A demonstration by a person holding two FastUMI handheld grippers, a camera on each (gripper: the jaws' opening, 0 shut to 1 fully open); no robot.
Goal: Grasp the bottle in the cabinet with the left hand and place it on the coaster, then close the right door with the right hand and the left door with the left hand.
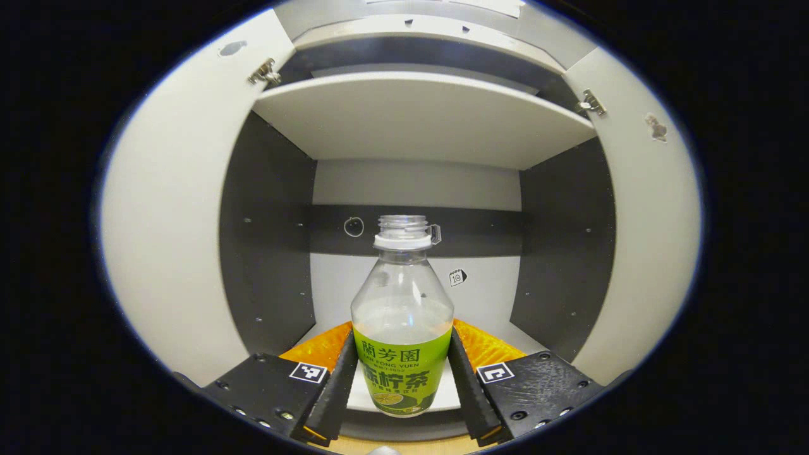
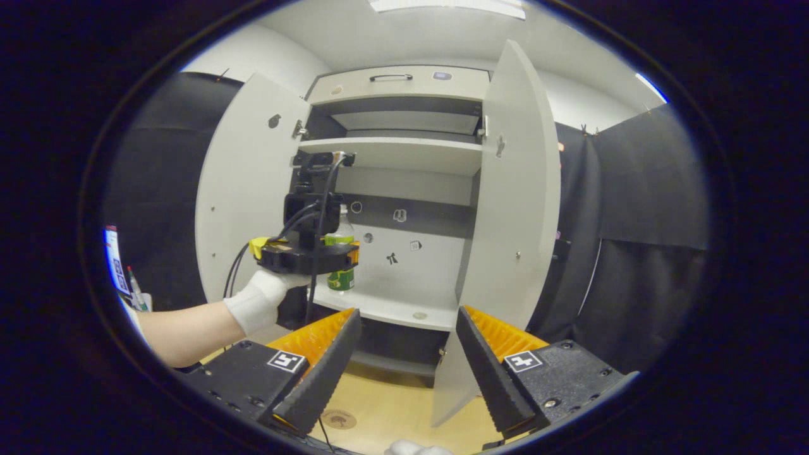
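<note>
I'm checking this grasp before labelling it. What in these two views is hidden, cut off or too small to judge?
- Bottle: in the right gripper view the left gripper covers most of it.
- Jaw contact: in the left gripper view the jaws flank the label closely, but whether both press on it is unclear.
- Coaster: in the right gripper view a finger clips its edge.
- Small object on the cabinet shelf: too small to identify.

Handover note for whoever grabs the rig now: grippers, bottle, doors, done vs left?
Left gripper: jaws around the bottle on the cabinet's lower shelf; contact on both sides looks likely but isn't certain.
Right gripper: open, holding nothing, back from the cabinet.
Left door and right door both open.
Coaster on the tabletop, bare.
Done: reach.
Left: lift, place on coaster, close right door, then left door.
</note>
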